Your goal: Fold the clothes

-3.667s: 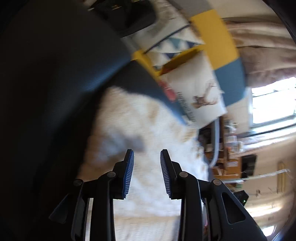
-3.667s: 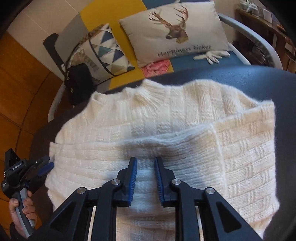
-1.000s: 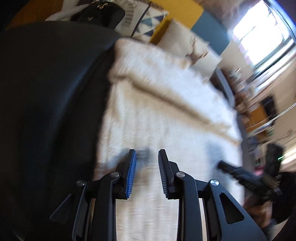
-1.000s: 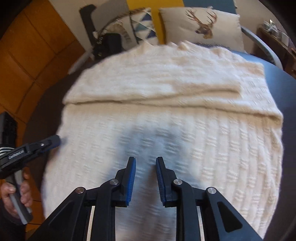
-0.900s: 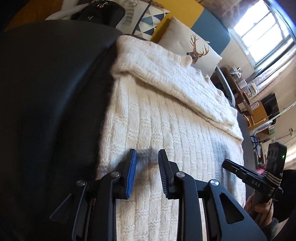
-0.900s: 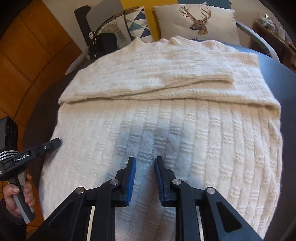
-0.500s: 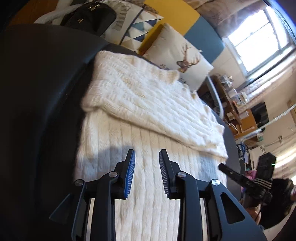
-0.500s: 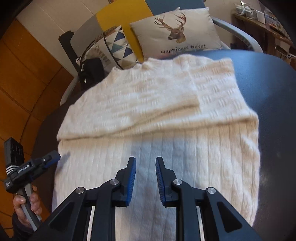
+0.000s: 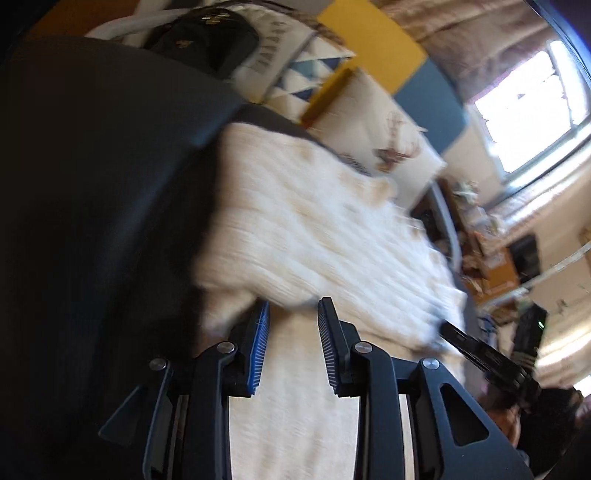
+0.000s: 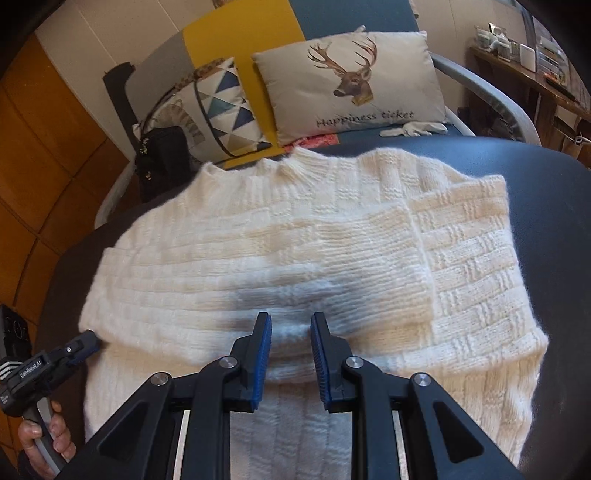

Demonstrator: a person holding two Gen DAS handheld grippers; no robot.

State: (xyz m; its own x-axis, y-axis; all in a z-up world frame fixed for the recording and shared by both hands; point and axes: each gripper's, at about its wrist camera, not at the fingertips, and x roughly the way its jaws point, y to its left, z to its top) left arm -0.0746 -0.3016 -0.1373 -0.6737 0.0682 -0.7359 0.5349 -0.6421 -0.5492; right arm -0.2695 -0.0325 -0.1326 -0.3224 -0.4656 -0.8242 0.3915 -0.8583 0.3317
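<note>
Dark table point(image 10: 546, 206) bears cream sweater point(image 10: 295, 240); left gripper point(image 9: 291, 343), right gripper point(image 10: 290, 350) jaws parted, empty.

a deer cushion point(image 10: 352, 83) rests on a yellow-and-blue sofa point(image 10: 236, 33) beside wood-panelled wall point(image 10: 40, 122), a bright window point(image 9: 524, 107)

Both claws — left point(image 9: 292, 345), right point(image 10: 290, 354) — hover with fingers parted, seemingly gripping nothing.

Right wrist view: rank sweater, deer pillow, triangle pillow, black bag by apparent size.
1. Sweater, largest, though also nearest the camera.
2. Deer pillow.
3. Triangle pillow, partly hidden by the bag.
4. Black bag, smallest.
</note>
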